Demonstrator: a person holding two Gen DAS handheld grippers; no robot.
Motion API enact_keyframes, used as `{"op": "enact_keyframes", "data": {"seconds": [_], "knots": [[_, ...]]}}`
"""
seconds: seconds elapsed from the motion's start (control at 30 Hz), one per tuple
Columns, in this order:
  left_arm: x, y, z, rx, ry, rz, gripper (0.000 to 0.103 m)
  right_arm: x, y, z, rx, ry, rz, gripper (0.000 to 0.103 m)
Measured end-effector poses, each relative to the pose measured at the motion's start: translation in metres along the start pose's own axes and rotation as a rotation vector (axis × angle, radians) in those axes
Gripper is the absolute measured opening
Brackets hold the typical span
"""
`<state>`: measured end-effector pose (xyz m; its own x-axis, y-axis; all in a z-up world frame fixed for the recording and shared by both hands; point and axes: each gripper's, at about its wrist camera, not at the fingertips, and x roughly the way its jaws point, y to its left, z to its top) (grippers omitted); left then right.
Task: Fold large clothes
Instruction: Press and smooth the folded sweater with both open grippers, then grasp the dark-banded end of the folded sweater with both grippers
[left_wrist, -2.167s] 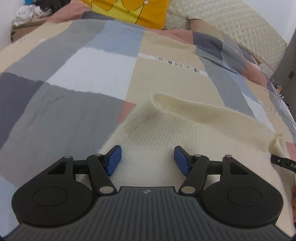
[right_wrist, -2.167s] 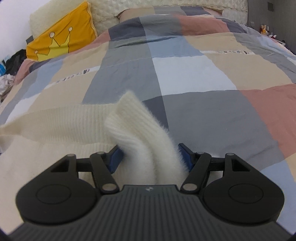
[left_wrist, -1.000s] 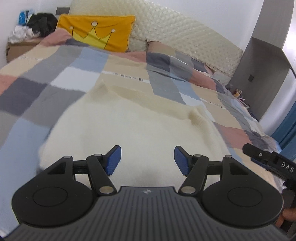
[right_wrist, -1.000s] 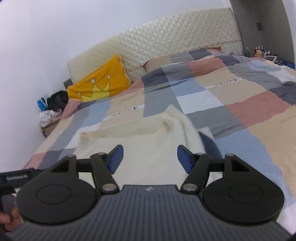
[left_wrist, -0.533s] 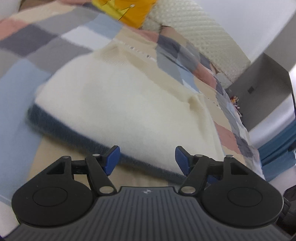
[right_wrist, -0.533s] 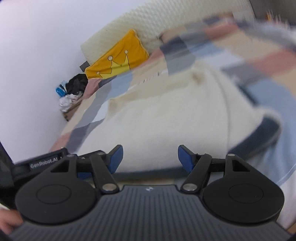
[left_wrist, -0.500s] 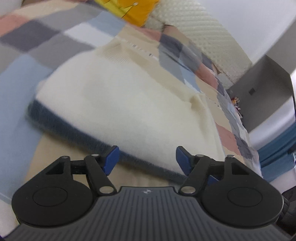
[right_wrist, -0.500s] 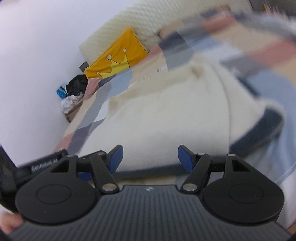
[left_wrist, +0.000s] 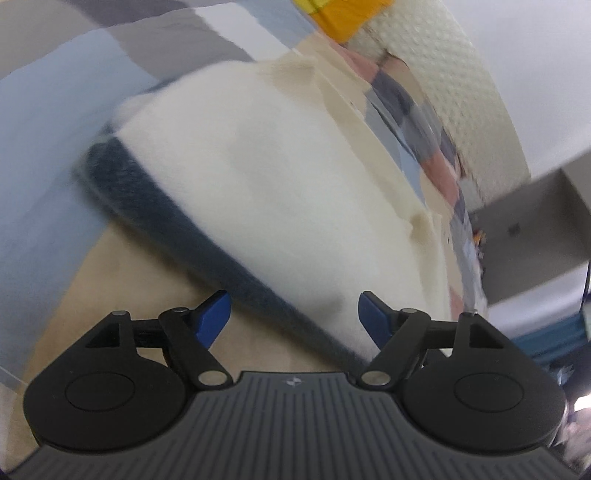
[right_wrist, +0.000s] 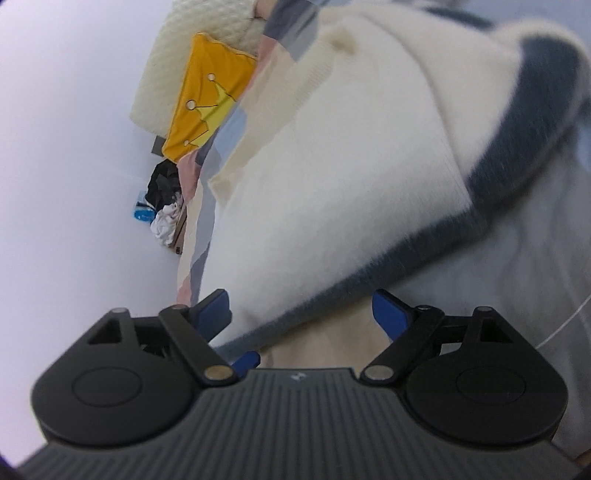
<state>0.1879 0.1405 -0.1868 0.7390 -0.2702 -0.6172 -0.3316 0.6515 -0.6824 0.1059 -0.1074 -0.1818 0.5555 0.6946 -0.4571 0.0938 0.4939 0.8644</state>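
A cream knit sweater (left_wrist: 280, 192) with a dark blue hem band (left_wrist: 159, 210) lies flat on the patchwork bedspread (left_wrist: 48, 122). My left gripper (left_wrist: 293, 314) hangs low over the near hem, jaws opening, the hem edge between the blue pads without touching them. In the right wrist view the same sweater (right_wrist: 343, 177) and its blue hem (right_wrist: 509, 155) fill the frame. My right gripper (right_wrist: 301, 308) is tilted over the other end of the hem, jaws opening; the hem edge lies between the fingertips, not gripped. Both views are blurred by motion.
A yellow crown pillow (right_wrist: 207, 99) and a quilted cream headboard (left_wrist: 454, 62) stand at the head of the bed. A pile of dark and white clothes (right_wrist: 166, 206) sits beside the bed by the white wall. A grey cabinet (left_wrist: 524, 229) stands at the right.
Both grippers have come down close to the sweater's hem and rolled, tilting the views. Their jaws have widened. The folded-in sleeve let go earlier stays on the sweater.
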Motion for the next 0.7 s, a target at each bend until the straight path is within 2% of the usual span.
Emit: {"op": "enact_keyframes", "data": {"seconds": [0.2, 0.33, 0.47, 0.7], "knots": [[0.018, 0.022, 0.010, -0.114, 0.032, -0.036, 0.080, -0.008, -0.024, 0.008, 0.207, -0.113, 0.006, 0.088], [0.026, 0.035, 0.016, -0.221, 0.034, -0.099, 0.079, -0.016, -0.038, 0.010, 0.316, -0.182, -0.004, 0.088], [0.029, 0.040, 0.018, -0.263, 0.026, -0.130, 0.079, -0.019, -0.043, 0.009, 0.359, -0.192, 0.029, 0.088], [0.024, 0.054, 0.023, -0.352, -0.037, -0.149, 0.079, -0.022, -0.045, 0.012, 0.373, -0.218, 0.014, 0.088]]}}
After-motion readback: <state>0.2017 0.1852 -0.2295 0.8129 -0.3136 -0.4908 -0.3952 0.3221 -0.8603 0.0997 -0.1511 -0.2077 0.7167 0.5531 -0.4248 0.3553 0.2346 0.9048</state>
